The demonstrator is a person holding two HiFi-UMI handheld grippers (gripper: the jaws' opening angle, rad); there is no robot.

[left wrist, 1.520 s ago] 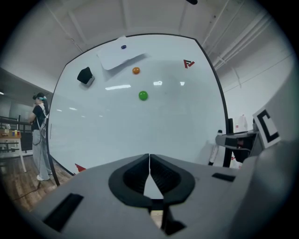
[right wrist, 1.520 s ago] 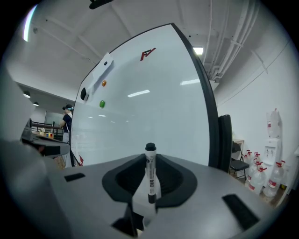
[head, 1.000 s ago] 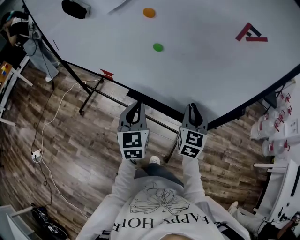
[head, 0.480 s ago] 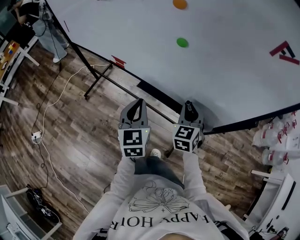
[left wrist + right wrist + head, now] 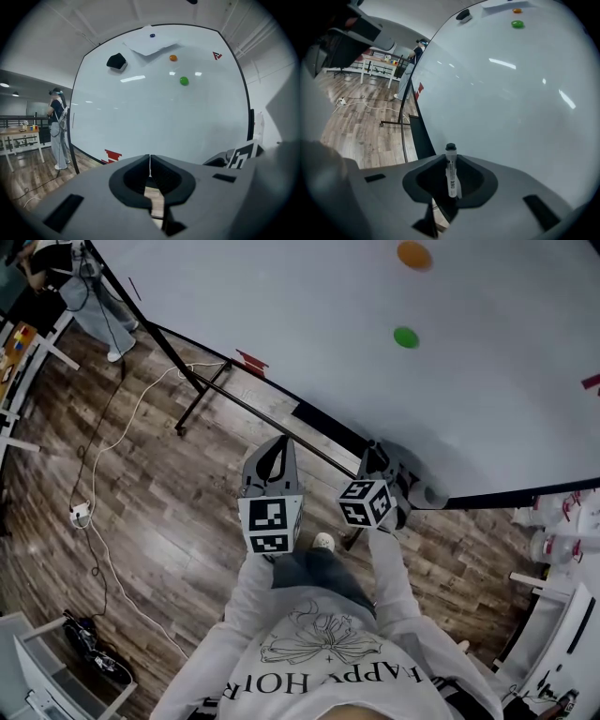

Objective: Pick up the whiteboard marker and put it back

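Gripping the marker [image 5: 450,176], the right tongs [image 5: 451,160] are clenched on its white barrel. The barrel lies along the tongs' own line, and the black cap pokes out just past the tips toward the board [image 5: 511,93]. So the marker's long axis points nearly at the board face, not along it.

Ahead of the right tongs and filling most of their view is the board, smooth, glossy and pale, with ceiling lights reflected on it. Below the tips and off to their left runs a dark ledge [image 5: 420,136] along the board's bottom edge, flat, narrow and matt. That ledge is probably where the marker belongs, though no holder shows on it. If so, the coming move turns on one relation: the ledge lies down and left of the cap, and the barrel would have to turn to lie lengthwise along it.

The left tongs [image 5: 150,161] are clenched shut with nothing between them. They hang beside the right pair, just short of the same bottom edge, so the right hand is the one placed to act.

Farther up the board from the right tongs sit a round green magnet [image 5: 517,24], an orange one [image 5: 516,10] and a black eraser [image 5: 463,14]. Left of the tongs lies plank floor [image 5: 361,131], wood-grained, with a pale cable across it.
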